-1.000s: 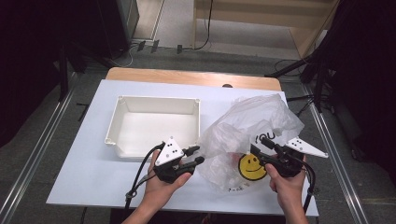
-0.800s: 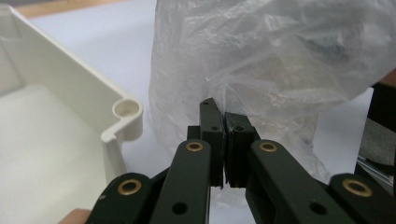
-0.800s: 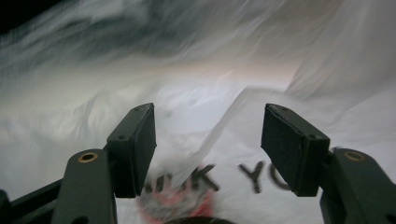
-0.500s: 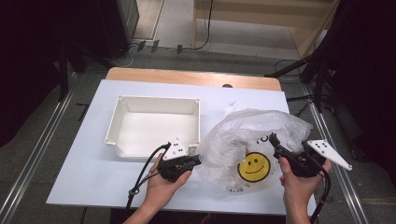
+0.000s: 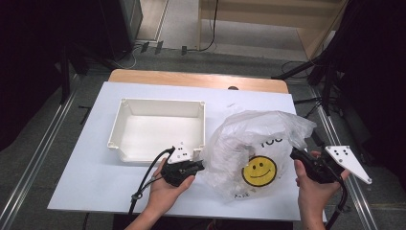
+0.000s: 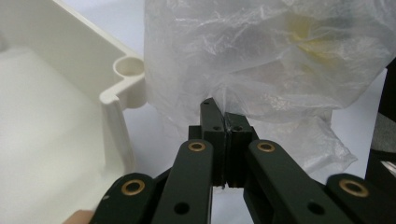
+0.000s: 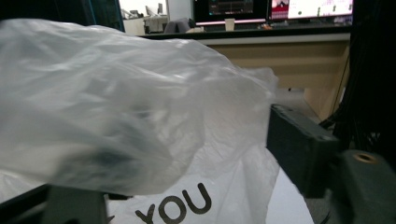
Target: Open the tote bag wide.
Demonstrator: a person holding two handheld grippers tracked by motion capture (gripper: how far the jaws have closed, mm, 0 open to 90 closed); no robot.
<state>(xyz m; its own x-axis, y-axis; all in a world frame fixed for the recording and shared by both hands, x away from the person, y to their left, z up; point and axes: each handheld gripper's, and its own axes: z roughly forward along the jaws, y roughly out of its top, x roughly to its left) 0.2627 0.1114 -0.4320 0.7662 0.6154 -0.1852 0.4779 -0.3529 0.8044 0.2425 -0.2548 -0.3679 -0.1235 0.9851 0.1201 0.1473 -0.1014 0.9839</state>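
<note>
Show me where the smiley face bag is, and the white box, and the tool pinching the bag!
Clear crinkly plastic bag with yellow smiley face [image 5: 258,170]: high view, on the smiley print.
White rectangular plastic box [image 5: 160,101]: high view, on its far rim.
Left black tool [image 6: 223,126]: left gripper view, where its shut tips pinch the bag's edge.

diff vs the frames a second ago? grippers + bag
The left gripper came down toward the table beside the box and shut on the bag edge; its fingers now pinch the film. The right gripper drew out to the right of the bag; its jaws have just been closing, with a puff of bag between them, not visibly pressed. The bag sagged lower and wider. Box and table unchanged.
</note>
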